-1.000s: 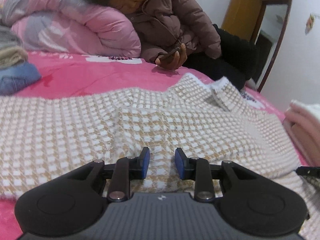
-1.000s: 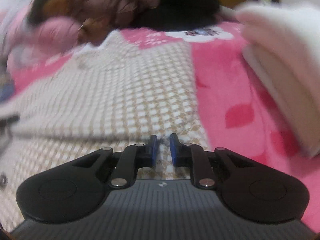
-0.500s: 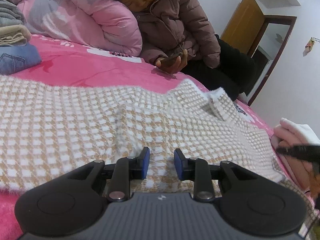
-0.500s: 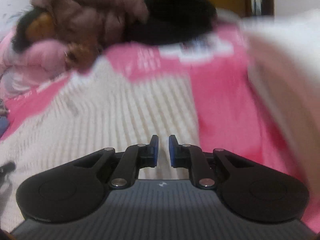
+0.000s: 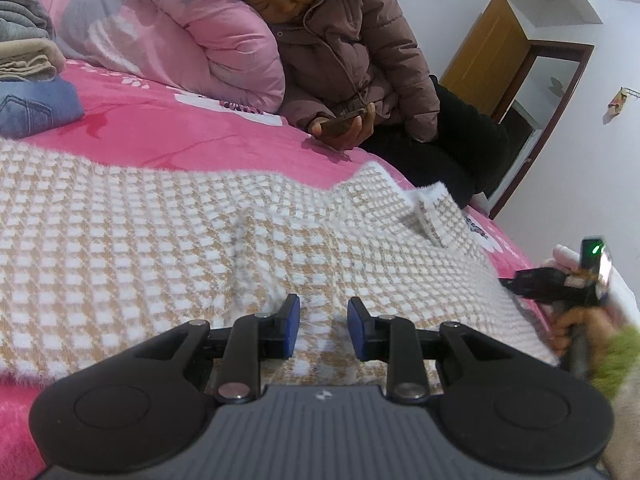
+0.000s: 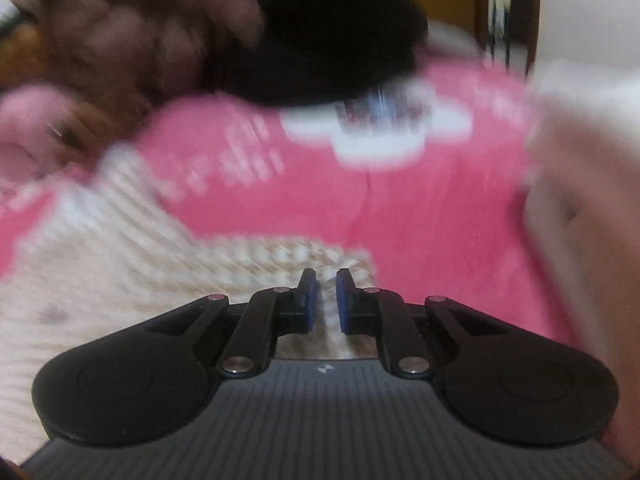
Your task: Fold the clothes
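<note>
Left wrist view: left gripper parted over checked knit sweater; right gripper nearly closed, grip unclear.

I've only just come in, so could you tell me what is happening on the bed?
A person holding two grippers is folding a checked knit garment spread on the pink bed. The left gripper hovers over it, jaws open. The right gripper, blurred, is at the garment's edge, jaws nearly closed.
</note>
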Demonstrator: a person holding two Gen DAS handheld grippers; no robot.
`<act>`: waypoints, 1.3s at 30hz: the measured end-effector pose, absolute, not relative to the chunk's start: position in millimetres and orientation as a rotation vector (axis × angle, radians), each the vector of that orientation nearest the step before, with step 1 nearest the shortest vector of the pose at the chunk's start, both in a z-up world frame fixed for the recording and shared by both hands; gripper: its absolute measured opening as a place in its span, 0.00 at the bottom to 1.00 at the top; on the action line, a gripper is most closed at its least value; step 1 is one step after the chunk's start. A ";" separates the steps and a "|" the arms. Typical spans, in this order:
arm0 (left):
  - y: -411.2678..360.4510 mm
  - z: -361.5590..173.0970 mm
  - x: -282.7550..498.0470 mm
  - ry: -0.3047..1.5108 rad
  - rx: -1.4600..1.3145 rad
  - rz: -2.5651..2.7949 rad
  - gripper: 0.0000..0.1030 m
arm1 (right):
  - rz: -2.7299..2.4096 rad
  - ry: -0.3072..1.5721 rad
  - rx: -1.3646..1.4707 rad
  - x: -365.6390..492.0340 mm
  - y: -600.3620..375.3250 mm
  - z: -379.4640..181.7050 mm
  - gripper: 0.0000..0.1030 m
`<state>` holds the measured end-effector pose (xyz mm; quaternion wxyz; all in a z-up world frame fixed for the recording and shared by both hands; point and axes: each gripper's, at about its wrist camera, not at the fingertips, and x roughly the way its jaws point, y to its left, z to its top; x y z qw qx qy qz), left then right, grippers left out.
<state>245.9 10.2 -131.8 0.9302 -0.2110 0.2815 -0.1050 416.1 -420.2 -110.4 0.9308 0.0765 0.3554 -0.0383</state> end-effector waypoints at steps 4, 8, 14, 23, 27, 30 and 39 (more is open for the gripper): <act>12.2 -132.4 245.8 0.575 -0.443 -0.219 0.27 | -0.099 0.713 0.235 404.3 -430.4 -94.6 0.08; 13.9 -133.6 245.9 0.574 -0.456 -0.224 0.27 | -0.078 0.661 0.187 350.1 -416.1 -68.0 0.11; 14.2 -133.6 246.5 0.575 -0.459 -0.225 0.27 | -0.053 0.702 0.207 319.8 -418.3 -110.2 0.09; 13.5 -134.0 246.8 0.575 -0.460 -0.225 0.27 | 0.043 0.630 0.288 270.2 -407.6 -101.6 0.13; 14.2 -134.1 246.8 0.573 -0.465 -0.226 0.27 | 0.056 0.617 0.269 261.0 -403.5 -123.2 0.13; 12.7 -134.4 247.0 0.571 -0.458 -0.222 0.28 | 0.055 0.611 0.255 256.1 -400.1 -126.1 0.13; 11.9 -131.2 244.8 0.562 -0.460 -0.212 0.28 | 0.044 0.608 0.184 248.3 -389.1 -120.2 0.14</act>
